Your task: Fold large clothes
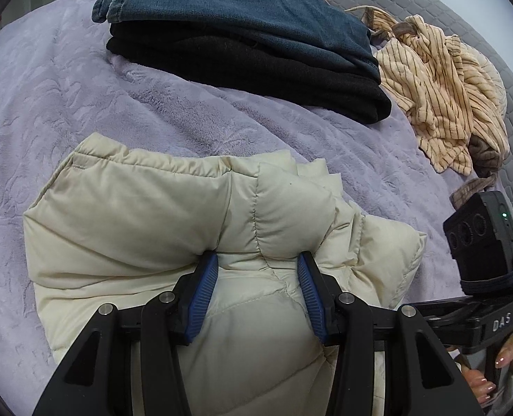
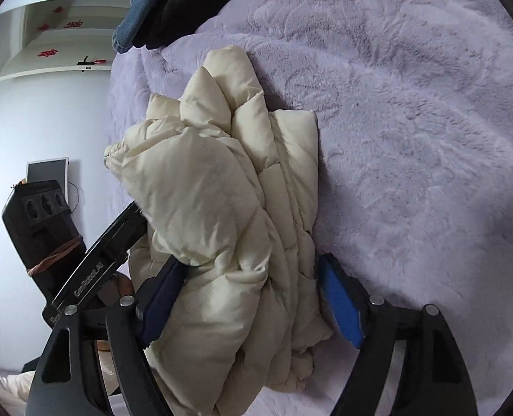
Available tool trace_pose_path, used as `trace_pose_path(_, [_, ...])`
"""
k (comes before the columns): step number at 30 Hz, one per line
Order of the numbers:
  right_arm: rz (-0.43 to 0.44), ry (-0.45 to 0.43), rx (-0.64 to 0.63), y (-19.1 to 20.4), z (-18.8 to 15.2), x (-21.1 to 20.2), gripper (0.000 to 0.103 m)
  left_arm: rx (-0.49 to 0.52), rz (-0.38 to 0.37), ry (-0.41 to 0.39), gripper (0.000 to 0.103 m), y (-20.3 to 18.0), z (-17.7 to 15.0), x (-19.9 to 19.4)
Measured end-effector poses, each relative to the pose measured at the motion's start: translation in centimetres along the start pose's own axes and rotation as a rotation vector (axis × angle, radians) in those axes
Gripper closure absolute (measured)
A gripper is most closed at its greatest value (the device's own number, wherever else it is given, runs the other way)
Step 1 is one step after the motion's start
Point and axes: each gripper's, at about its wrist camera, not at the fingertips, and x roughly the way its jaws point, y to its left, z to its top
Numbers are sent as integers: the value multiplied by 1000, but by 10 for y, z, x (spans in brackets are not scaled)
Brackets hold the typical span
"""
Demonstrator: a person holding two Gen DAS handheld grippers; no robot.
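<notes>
Left claw (image 1: 258,260): jaws set partly apart, blue pads (image 1: 204,298) pressed into a thick roll of the cream puffer jacket (image 1: 145,215), gripping it from both sides.
Right claw (image 2: 251,270): jaws spread wide around the bundled end of the same jacket; the near pad presses the padding, the far pad (image 2: 341,308) sits at its outer edge; whether it truly pinches cannot be told.
Puffer jacket, position: lying on the lilac fleece blanket (image 1: 48,104) of the bed, near edge, both claws at it; in the right wrist view it is doubled into several stacked layers, bulky and uneven.
Folded stack (image 1: 242,38): blue jeans on top of a black garment, squared up, further back on the bed, well apart from the jacket.
Striped garment (image 1: 440,104): beige with dark stripes, crumpled in a heap to the right of the stack, beside a grey quilted cover (image 1: 499,52).
Progress, judged: two pieces appear finished; jacket folded over but not flattened or placed; striped garment seemingly untouched.
Remaining, judged: compress and settle the jacket, then fold the striped piece.
Handling note: padding likely to spring open when released.
</notes>
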Motion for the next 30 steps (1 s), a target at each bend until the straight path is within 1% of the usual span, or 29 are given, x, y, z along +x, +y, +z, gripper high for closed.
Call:
trace_pose_path(3, [57,28,31,-5,12,19,22,-7,0,1,54,2,1,0])
trace_pose_path(5, [65,37,45,-8,15,27,23,-15,4,7,54,4,2,-1])
trace_pose_path(6, [60,40,46,-9,15,29,28,-19,5,15,54,5,3,-3])
trace_pose_path(7, [53,40,41,-8,14,30,36,-25,3,22,54,7,5,-7])
trace_pose_path(10, [43,39,38,-7,11,30,46,-44,-14,16,54,16,5,-31])
trace_pose_path(13, [58,37,40,-9,10,30,48,-63,-24,4,54,36,-1,-63])
trace_pose_path(16, [75,30,36,-16,5,26,48,-129,-48,27,54,67,-14,-87])
trace_pose_path(18, [81,25,34,-18,3,25,48,-199,-86,47,54,90,-27,-98])
trace_pose_path(21, [83,22,32,-21,-1,23,48,-299,-174,86,54,118,-48,-104])
trace_pose_path(24, [79,23,29,-22,-1,22,48,-376,-261,122,54,137,-69,-97])
trace_pose_path(27, [75,24,28,-20,0,23,48,-466,-350,133,54,152,-86,-83])
trace_pose_path(30, [76,27,25,-20,0,23,47,-496,-412,138,54,159,-93,-68])
